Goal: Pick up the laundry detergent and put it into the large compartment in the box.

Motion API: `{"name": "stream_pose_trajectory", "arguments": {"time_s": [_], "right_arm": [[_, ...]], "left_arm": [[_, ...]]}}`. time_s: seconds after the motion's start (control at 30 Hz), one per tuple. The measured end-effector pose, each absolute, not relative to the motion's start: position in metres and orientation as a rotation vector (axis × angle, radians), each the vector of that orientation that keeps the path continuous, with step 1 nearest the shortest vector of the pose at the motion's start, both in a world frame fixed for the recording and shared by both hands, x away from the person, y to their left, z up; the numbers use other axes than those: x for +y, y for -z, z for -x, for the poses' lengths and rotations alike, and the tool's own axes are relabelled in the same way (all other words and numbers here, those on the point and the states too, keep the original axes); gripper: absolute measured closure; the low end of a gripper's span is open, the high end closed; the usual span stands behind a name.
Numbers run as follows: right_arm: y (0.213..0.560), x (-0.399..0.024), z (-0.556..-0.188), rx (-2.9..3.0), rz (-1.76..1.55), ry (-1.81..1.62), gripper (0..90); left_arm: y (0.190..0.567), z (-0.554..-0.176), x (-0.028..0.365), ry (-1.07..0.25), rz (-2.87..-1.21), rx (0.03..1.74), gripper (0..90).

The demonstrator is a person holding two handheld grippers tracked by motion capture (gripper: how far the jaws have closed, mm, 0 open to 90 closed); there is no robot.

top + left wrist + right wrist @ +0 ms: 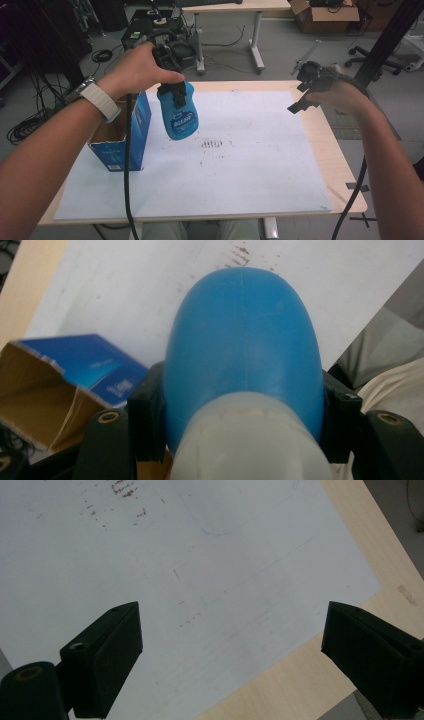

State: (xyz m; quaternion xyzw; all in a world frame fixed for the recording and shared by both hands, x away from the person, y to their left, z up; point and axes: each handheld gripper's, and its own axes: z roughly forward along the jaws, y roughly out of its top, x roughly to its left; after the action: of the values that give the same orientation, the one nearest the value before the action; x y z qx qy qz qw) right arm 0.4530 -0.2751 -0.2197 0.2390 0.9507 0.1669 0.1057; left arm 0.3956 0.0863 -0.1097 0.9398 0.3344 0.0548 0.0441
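Hanging cap-up from the left gripper point(175, 92), the blue bottle point(178, 114) was pinched at its neck, long axis vertical, base down, clear above the table's point(345, 165) left half; open blue box point(122, 132) sat just left of it at the left edge; right gripper point(306, 96) hovered spread and empty near the right edge, farther away.

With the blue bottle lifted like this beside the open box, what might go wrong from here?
1. The left gripper clamps the blue bottle near its pale cap end, so the heavy body hangs below and might swing or slip out.
2. The open blue box stands close beside the bottle; a sideways move may knock it over.
3. The right gripper is open and held apart over the table, so it could not catch a drop.
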Motion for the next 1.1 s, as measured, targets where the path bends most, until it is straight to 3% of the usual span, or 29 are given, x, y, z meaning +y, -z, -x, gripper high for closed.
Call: {"name": "stream_pose_trajectory", "arguments": {"time_s": [0.1, 0.33, 0.57, 0.67, 1.1], "right_arm": [[0.22, -0.275, -0.452, 2.802, -0.703, -0.484, 9.4], [0.218, -0.275, -0.451, 2.797, -0.691, -0.496, 9.4], [0.218, -0.272, -0.452, 2.801, -0.678, -0.499, 9.4], [0.218, -0.271, -0.452, 2.804, -0.67, -0.497, 9.4], [0.22, -0.277, -0.449, 2.803, -0.692, -0.504, 9.4]], "left_arm": [[0.098, -0.395, 0.092, -0.175, -2.832, 1.101, 37.5], [0.06, -0.4, 0.132, -0.184, -2.655, 1.496, 37.6], [0.043, -0.406, 0.161, -0.223, -2.569, 1.746, 37.6], [0.038, -0.409, 0.187, -0.218, -2.454, 1.889, 37.6], [0.063, -0.42, 0.222, -0.288, -2.319, 2.077, 37.6]]}}
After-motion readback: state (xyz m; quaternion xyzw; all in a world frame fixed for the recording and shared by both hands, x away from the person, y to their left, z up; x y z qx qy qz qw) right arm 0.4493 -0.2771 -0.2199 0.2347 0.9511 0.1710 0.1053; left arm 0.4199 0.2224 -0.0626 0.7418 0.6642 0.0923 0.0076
